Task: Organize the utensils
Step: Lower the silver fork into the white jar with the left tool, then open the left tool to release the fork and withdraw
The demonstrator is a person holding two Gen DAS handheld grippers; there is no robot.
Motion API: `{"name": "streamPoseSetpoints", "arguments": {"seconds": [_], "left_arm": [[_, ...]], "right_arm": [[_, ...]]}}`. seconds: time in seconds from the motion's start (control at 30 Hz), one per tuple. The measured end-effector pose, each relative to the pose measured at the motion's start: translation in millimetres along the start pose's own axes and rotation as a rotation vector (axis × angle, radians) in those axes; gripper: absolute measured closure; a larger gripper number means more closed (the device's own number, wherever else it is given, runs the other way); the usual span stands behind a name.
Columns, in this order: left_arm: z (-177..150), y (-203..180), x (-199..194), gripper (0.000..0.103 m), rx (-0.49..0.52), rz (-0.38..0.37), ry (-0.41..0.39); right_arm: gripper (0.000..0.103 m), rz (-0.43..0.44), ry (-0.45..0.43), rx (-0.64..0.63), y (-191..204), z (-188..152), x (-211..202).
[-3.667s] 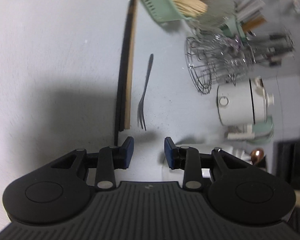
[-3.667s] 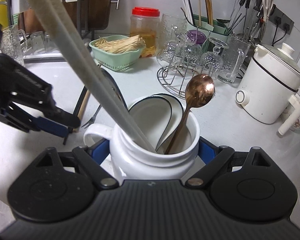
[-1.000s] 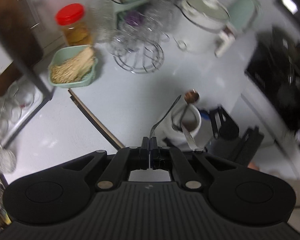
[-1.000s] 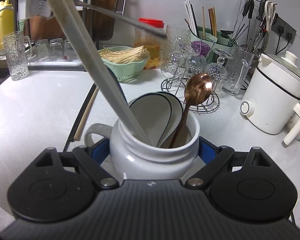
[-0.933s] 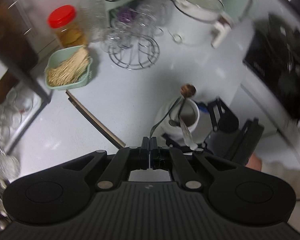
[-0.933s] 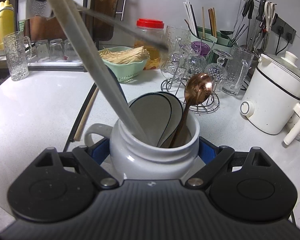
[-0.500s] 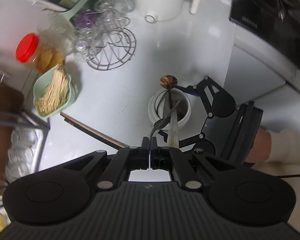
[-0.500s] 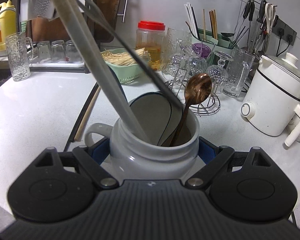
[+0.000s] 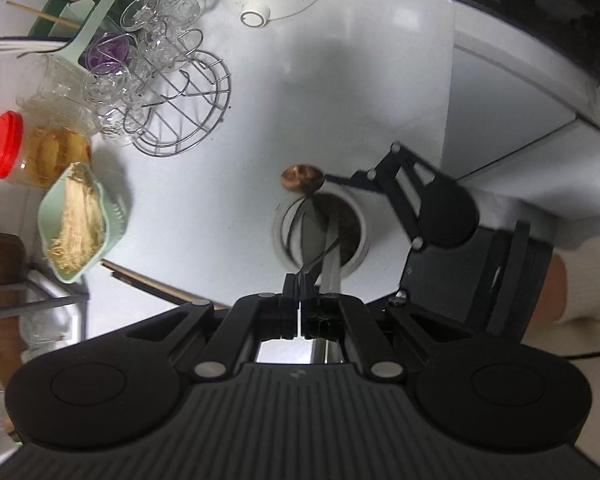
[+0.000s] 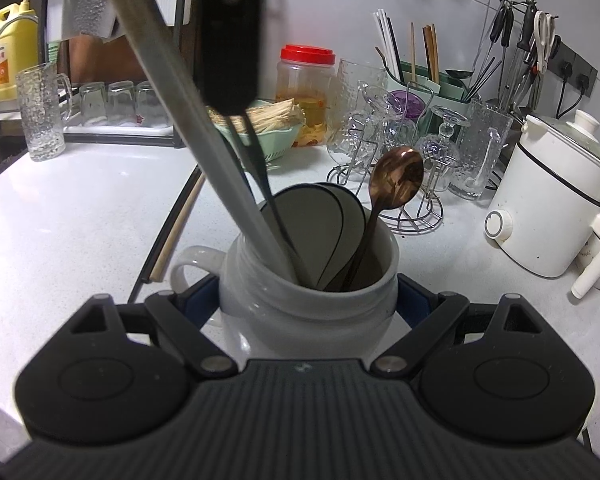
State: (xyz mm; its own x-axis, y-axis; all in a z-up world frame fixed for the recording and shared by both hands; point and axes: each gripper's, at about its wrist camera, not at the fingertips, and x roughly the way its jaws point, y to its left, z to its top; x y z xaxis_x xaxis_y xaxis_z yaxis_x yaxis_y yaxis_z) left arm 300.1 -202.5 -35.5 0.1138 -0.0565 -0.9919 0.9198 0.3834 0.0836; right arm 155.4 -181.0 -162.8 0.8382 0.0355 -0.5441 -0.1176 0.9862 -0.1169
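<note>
My right gripper [image 10: 308, 300] is shut on a white ceramic jar [image 10: 300, 320] that stands on the counter. In the jar are a copper spoon [image 10: 400, 172], white black-rimmed spoons [image 10: 328, 220] and a long grey handle [image 10: 204, 128]. My left gripper [image 9: 300, 280] points straight down over the jar [image 9: 360, 216], shut on a thin metal fork [image 9: 324, 252]. The fork [image 10: 260, 168] hangs from the left gripper [image 10: 230, 108], and its lower end is inside the jar's mouth. Dark and wooden chopsticks [image 10: 176, 224] lie on the counter left of the jar.
A wire rack with glasses [image 9: 180, 112], a green basket of pale strands [image 9: 80, 220] and a red-lidded jar [image 9: 8, 144] stand behind the jar. A white cooker [image 10: 552, 208] is at the right. A stove top [image 9: 540, 8] and a sleeved hand [image 9: 580, 280] are near the counter edge.
My left gripper has swung over the jar and come lower with the fork, whose lower end now dips into the jar. The right gripper and the jar have kept still.
</note>
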Motion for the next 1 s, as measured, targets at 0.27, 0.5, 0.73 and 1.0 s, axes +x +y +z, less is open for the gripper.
{"name": "streamPoseSetpoints", "arguments": {"seconds": [0.27,0.5,0.73,1.0], "left_arm": [[-3.9,11.3,4.0,0.101,-0.078,-0.077,-0.031],[-29.2,26.6,-15.8,0.083,-0.217,-0.107,-0.156],[-76.0,54.8,-28.2,0.082,-0.41,-0.119,-0.311],[-132.4,68.2,-40.0,0.082,-0.653,-0.095,-0.473]], "right_arm": [[0.01,0.013,0.01,-0.001,-2.9,1.7,1.6],[0.01,0.013,0.012,0.0,-2.2,2.0,1.9],[0.01,0.009,0.022,0.009,-1.6,3.6,2.7],[0.01,-0.001,0.021,0.022,-0.7,3.1,2.3]]}}
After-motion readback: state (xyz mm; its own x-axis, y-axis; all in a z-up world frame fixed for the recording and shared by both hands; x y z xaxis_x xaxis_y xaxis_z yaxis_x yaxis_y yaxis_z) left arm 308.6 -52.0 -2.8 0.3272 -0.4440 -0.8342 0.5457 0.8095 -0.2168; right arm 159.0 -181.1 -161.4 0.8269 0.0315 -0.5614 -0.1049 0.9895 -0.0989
